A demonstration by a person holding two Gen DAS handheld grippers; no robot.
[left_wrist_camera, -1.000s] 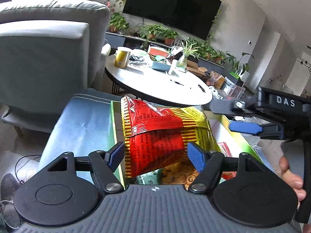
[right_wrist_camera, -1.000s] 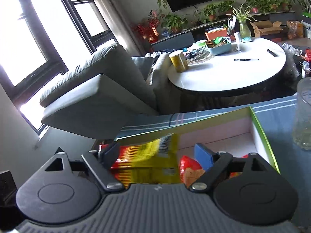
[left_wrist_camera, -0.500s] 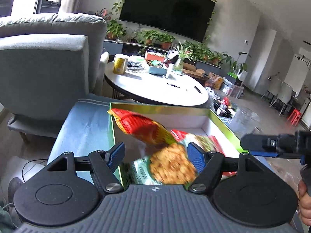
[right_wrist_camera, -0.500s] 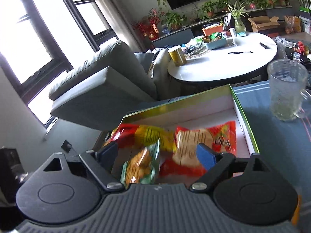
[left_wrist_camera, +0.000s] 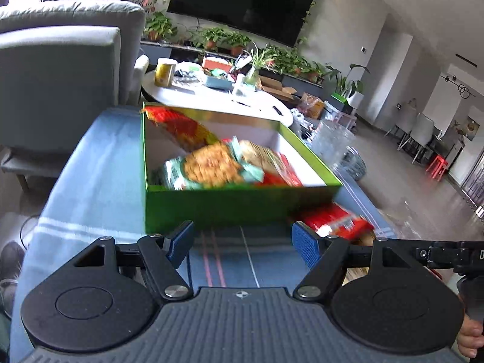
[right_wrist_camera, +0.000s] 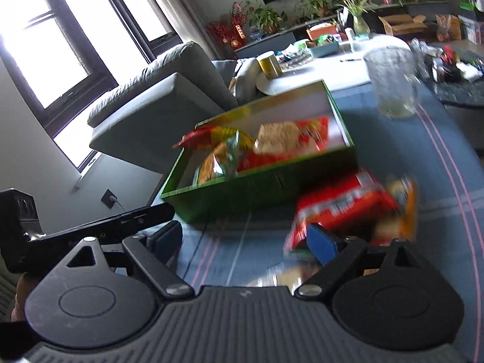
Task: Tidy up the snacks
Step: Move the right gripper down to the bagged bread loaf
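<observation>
A shallow green cardboard box (left_wrist_camera: 242,205) with a pale inside is seen standing on a blue tablecloth (left_wrist_camera: 99,175) marked with thin pink and white stripes. Several snack packets are held in it: a red and yellow foil bag (left_wrist_camera: 178,127) is propped against the far left corner with its top edge above the rim, a green packet printed with golden crackers (left_wrist_camera: 211,169) is lying nearest the front wall, and a red packet showing pale biscuits (left_wrist_camera: 275,163) is laid to its right, the three overlapping one another. Outside the box, just beside its near right corner, a red snack bag (right_wrist_camera: 341,208) is seen flat on the cloth, with an orange packet (right_wrist_camera: 402,208) touching its right side; both are blurred and their print cannot be read. The left gripper (left_wrist_camera: 242,243) is held over bare cloth in front of the box, its blue-padded jaws spread apart with nothing between them. The right gripper (right_wrist_camera: 245,239) is likewise parted and empty, its right pad shown just in front of the red snack bag without pressing on it; whether the pad touches the bag cannot be told. A clear textured glass jug (right_wrist_camera: 390,81) is placed on the cloth beyond the box's right side. Behind the cloth a round white table (left_wrist_camera: 217,96) crowded with small items, a grey upholstered sofa (left_wrist_camera: 60,60) and a dark wall-mounted television (left_wrist_camera: 242,3) are shown.
</observation>
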